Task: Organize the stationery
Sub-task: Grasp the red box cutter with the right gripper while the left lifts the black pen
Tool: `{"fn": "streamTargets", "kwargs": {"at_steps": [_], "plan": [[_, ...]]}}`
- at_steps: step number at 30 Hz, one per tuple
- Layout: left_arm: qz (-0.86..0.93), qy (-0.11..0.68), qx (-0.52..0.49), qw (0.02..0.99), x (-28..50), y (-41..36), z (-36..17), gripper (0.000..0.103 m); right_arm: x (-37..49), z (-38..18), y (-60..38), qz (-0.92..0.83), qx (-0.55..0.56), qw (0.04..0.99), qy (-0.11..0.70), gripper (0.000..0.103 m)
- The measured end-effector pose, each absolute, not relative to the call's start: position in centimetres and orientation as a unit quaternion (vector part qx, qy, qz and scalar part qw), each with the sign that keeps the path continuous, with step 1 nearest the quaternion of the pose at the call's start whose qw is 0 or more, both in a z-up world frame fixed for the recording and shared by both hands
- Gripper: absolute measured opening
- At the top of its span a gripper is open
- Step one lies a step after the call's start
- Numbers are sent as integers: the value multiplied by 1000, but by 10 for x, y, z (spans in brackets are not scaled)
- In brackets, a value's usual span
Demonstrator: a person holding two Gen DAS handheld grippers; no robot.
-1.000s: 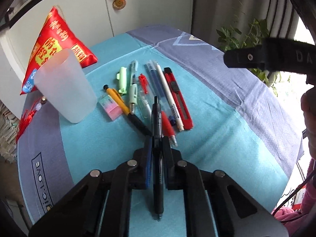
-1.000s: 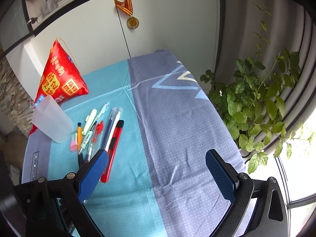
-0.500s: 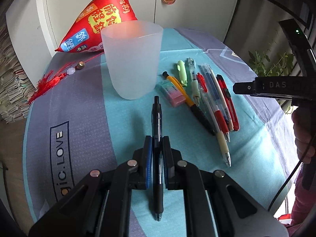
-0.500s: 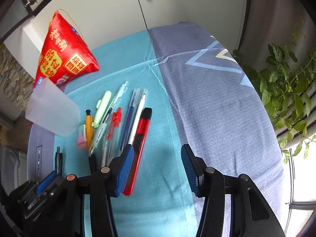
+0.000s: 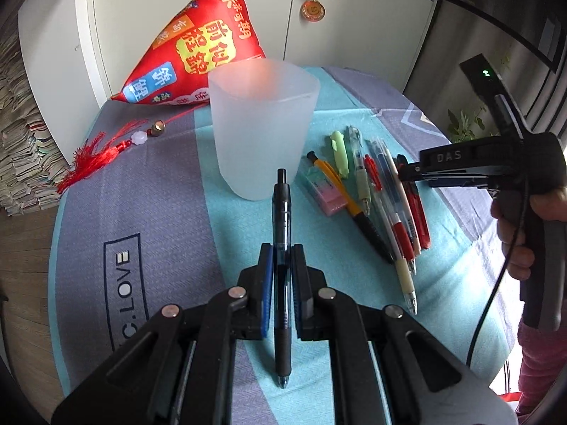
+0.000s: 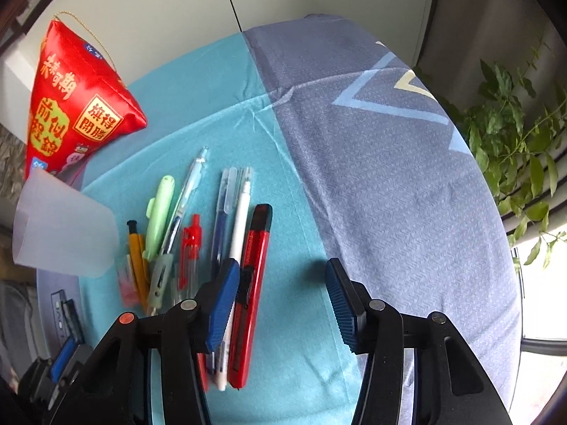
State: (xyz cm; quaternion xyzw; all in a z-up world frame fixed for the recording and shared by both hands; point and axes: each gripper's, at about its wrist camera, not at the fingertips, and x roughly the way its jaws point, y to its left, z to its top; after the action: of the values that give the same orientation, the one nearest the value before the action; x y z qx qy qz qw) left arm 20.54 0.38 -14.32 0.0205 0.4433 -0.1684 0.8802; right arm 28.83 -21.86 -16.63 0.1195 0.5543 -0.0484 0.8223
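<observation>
- Surface (image 6: 389, 184): round, under a teal-and-grey cloth; its 3 o'clock half lies bare to the rim.
- Cup (image 5: 262, 127): frosted, upright, at 12 o'clock from the left tool (image 5: 282, 265).
- Left tool: clamped tight on a dark pen (image 5: 282, 248).
- Right tool (image 6: 280, 294): half open, empty, above the red cutter (image 6: 253, 283) that edges the pen row.

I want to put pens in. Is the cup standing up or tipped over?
Standing up. The frosted cup sits on its base on the tablecloth, mouth upward.
</observation>
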Motion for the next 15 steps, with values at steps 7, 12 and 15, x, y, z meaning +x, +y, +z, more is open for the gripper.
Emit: {"fn": "streamTargets", "kwargs": {"at_steps": [7, 12, 15], "plan": [[-164, 441, 15, 882, 207, 9, -137, 8, 307, -165, -209, -29, 104, 819, 563, 21], [-164, 429, 8, 888, 204, 15, -127, 8, 298, -152, -205, -17, 99, 831, 547, 14], [-165, 418, 0, 894, 203, 19, -116, 8, 283, -133, -207, -8, 93, 849, 520, 14]]}}
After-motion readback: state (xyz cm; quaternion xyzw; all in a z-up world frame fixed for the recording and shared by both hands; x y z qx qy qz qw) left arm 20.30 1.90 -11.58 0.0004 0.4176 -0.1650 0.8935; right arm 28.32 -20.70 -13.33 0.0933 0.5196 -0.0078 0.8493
